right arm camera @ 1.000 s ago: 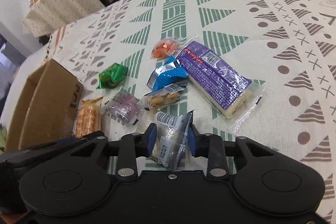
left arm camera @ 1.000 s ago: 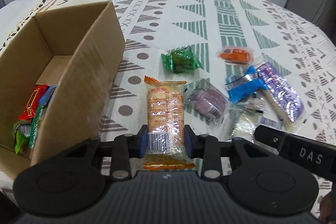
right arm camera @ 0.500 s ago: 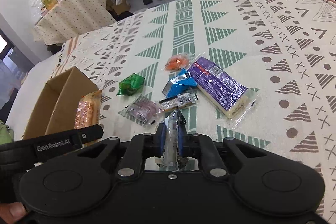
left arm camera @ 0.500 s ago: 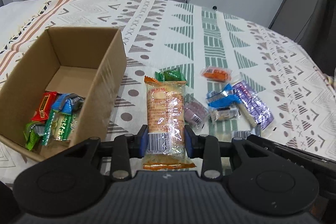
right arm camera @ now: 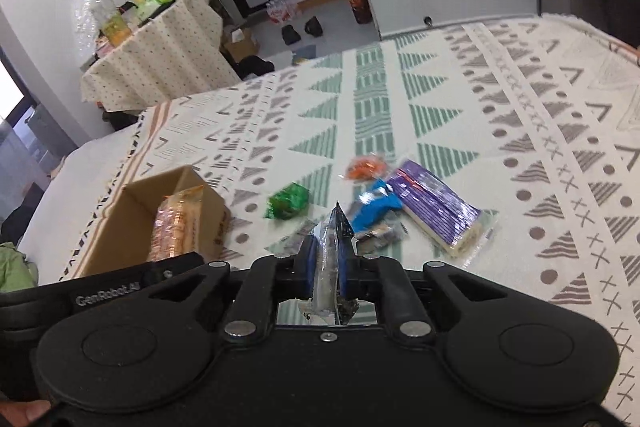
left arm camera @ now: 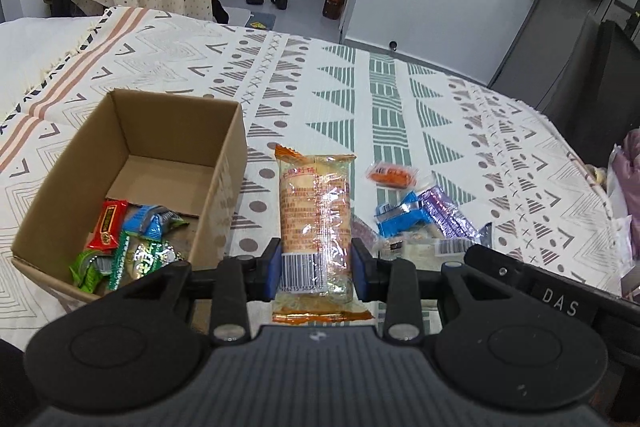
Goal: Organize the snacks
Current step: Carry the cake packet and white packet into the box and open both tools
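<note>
Compared with a second ago, both tongs are being held higher above the desk (left arm camera: 400, 99). A crinkly orange cracker pack (left arm camera: 316, 211) is being pinched by the left tongs (left arm camera: 315, 269) at lower centre, beside the cardboard box (left arm camera: 224, 187); a thin clear-and-black sachet (right arm camera: 332, 255) is being pinched by the right tongs (right arm camera: 326, 269).

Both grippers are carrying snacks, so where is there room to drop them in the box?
The cardboard box has bare floor in its far half. Its near corner is crowded with the red packet and green packets.
</note>
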Available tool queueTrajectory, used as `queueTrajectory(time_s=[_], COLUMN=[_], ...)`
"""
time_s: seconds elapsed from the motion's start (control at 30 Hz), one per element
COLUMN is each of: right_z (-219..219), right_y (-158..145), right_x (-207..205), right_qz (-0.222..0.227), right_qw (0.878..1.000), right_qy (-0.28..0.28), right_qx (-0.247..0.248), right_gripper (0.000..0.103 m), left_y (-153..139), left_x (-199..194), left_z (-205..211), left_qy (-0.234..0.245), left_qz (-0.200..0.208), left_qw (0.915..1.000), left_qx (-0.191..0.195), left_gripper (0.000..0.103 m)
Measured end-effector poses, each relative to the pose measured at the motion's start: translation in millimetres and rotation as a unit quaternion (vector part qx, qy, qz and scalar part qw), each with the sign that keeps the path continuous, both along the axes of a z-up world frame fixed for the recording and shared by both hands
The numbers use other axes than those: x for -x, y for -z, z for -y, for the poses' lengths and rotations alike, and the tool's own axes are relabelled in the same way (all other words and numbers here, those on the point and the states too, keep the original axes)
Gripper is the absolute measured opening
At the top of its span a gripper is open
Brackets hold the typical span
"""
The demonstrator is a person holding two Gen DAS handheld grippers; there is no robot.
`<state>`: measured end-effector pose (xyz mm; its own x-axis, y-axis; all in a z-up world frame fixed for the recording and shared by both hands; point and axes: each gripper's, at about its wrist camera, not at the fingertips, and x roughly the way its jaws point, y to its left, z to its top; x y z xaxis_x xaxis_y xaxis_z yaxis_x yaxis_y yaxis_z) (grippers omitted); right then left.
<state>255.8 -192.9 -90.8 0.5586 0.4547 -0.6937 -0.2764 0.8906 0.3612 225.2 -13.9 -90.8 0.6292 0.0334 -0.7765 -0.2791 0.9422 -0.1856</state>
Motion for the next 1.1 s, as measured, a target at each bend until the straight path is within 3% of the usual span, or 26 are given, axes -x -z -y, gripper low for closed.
queueTrajectory(time_s=[0.57, 1.1], right_z=[-52, -112], right_y=[-50, -63], right_x=[9, 8], right_qz=[0.05, 0.062], right_qw=[0.998, 0.995], right_qy=[-0.033, -0.071], right_qx=[-0.013, -0.011], right_gripper=[0.011, 0.01], left_y=[-33, -42], left_x=[20, 31], left_z=[-49, -111], left_qy=[-0.032, -0.075], left_qz=[0.032, 0.038], left_qw=[0.999, 0.9964], left_qx=[0.004, 0.008], left_gripper=[0.034, 0.034])
